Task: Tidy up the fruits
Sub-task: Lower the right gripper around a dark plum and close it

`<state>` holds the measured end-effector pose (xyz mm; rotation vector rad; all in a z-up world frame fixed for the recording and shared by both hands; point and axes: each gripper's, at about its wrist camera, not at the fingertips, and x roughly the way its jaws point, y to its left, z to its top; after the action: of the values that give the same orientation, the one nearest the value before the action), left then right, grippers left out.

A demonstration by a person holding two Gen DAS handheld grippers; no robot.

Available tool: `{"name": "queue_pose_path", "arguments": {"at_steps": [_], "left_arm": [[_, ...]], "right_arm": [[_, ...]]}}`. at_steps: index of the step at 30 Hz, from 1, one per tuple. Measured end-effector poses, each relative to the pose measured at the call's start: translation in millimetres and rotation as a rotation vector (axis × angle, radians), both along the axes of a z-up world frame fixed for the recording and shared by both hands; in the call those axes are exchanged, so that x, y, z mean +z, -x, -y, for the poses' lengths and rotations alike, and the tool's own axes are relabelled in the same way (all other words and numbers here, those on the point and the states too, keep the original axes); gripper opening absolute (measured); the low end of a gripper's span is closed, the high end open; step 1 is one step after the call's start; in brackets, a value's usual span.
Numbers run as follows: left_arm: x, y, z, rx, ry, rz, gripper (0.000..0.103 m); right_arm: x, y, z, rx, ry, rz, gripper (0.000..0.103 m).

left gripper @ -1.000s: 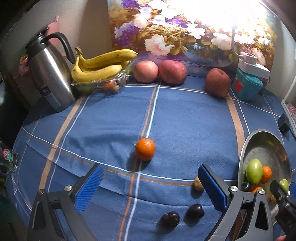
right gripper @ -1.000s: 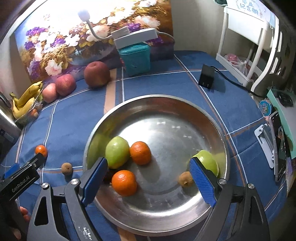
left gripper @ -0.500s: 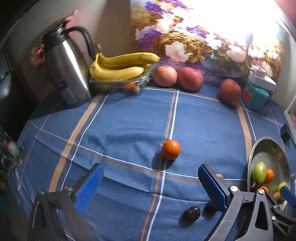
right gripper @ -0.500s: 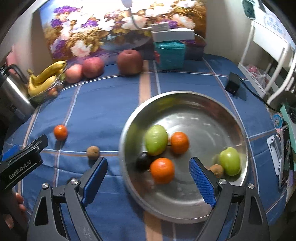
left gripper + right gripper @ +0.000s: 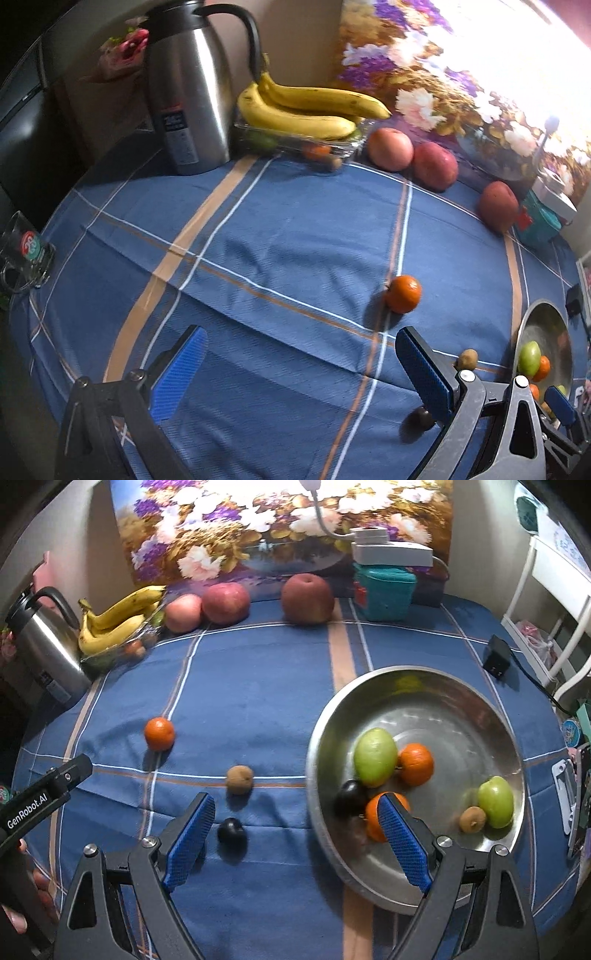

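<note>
A steel bowl (image 5: 461,701) on the blue cloth holds two green fruits, two oranges, a dark plum and a small brown fruit. Loose on the cloth are an orange (image 5: 159,733), a brown kiwi-like fruit (image 5: 239,779) and a dark plum (image 5: 231,832). My right gripper (image 5: 295,834) is open and empty, hovering over the bowl's left rim, with the plum by its left finger. My left gripper (image 5: 299,369) is open and empty above bare cloth; the orange (image 5: 403,294) lies ahead to the right, the plum (image 5: 423,417) is half hidden behind its right finger.
At the back stand a steel kettle (image 5: 188,92), bananas on a clear tray (image 5: 310,110), three red apples (image 5: 306,598), a teal box with a lamp (image 5: 384,587) and a flower painting. A black adapter (image 5: 496,657) lies right of the bowl. A glass mug (image 5: 22,254) sits at the left edge.
Both grippers have swung to the left. The bowl has slid right in the right wrist view and the loose plum now shows. The left view now takes in more of the kettle.
</note>
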<state>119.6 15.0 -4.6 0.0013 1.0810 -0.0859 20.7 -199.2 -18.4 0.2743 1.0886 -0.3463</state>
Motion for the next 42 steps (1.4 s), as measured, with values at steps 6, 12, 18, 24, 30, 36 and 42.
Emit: {"name": "queue_pose_path", "arguments": {"at_steps": [6, 12, 18, 24, 30, 36, 42], "left_arm": [[-2, -2, -10, 0.024, 0.015, -0.01, 0.103], [-14, -4, -3, 0.004, 0.026, -0.054, 0.103], [-29, -6, 10, -0.032, 0.052, -0.116, 0.103], [-40, -8, 16, -0.048, 0.053, -0.16, 0.103], [-46, -10, 21, -0.055, 0.056, -0.184, 0.103], [-46, -11, 26, -0.067, 0.089, -0.206, 0.102], [-48, -13, 30, -0.074, 0.14, -0.239, 0.089]], "right_arm": [[0, -7, -14, 0.028, -0.038, 0.016, 0.09], [-6, -16, -26, 0.055, -0.067, 0.006, 0.09], [-14, -21, -31, 0.1, -0.083, -0.004, 0.09], [-22, -24, -34, 0.123, -0.086, -0.033, 0.09], [-30, -25, -33, 0.127, -0.106, -0.05, 0.09], [-34, -25, -29, 0.118, -0.119, -0.058, 0.089], [-35, -24, -26, 0.115, -0.118, -0.066, 0.072]]}}
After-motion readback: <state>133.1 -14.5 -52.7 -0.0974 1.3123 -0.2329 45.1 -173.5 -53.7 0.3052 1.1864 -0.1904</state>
